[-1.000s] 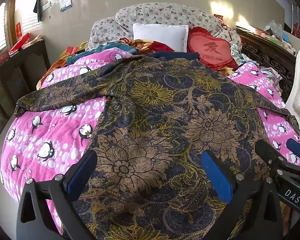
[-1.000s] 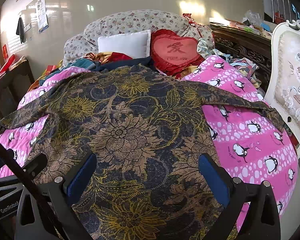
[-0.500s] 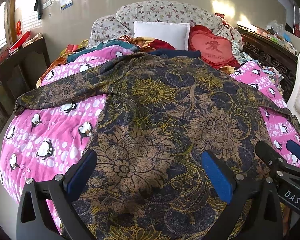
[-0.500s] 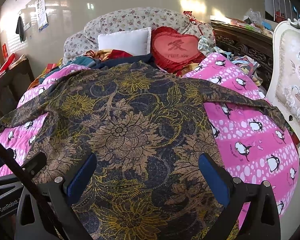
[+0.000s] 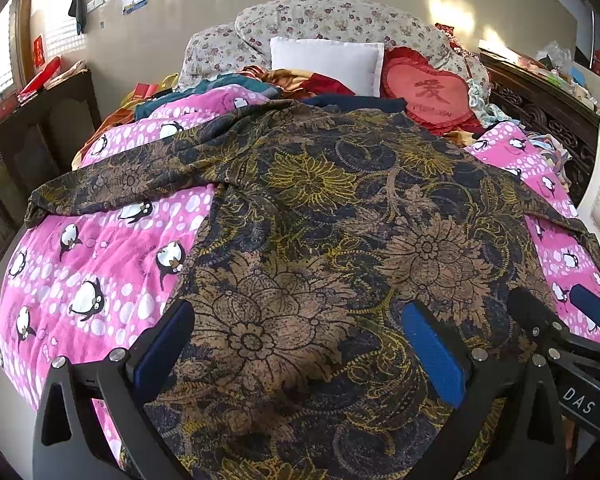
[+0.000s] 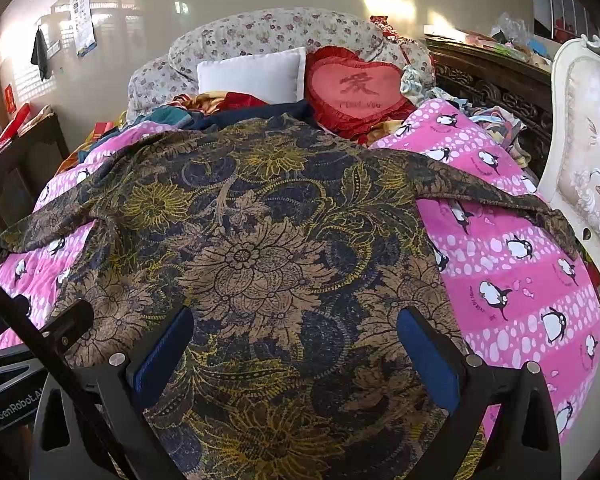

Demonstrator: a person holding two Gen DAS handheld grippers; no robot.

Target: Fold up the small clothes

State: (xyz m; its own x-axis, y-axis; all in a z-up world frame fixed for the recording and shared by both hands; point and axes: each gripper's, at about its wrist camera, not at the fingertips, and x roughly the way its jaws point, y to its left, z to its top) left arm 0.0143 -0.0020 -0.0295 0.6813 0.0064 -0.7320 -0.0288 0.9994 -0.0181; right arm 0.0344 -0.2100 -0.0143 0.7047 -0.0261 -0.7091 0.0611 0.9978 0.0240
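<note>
Both views have shifted only slightly since the earlier frames: the pillows sit a little lower in each, while the shirt lies as it did.

Left wrist view. Left gripper (image 5: 300, 344): jaws wide apart, blue pads (image 5: 434, 350) hovering over the shirt's lower part, nothing between them. Shirt (image 5: 340, 220): dark, with gold and brown flowers, spread flat on a pink penguin blanket (image 5: 92, 272); one sleeve (image 5: 112, 188) stretched out to the left. Right gripper (image 5: 556, 312): seen only here from outside, at the lower right edge, over the shirt's right side. White pillow (image 5: 326, 60) and red heart cushion (image 5: 430, 90) beyond the collar end.

Right wrist view. Right gripper (image 6: 296, 348): jaws wide apart, empty, over the shirt (image 6: 260, 248) hem area. Other sleeve (image 6: 492, 196) reaching right across the blanket (image 6: 512, 280), shown in full only here. White chair (image 6: 584, 140) just beside the bed. Left gripper (image 6: 40, 332) at the lower left edge.
</note>
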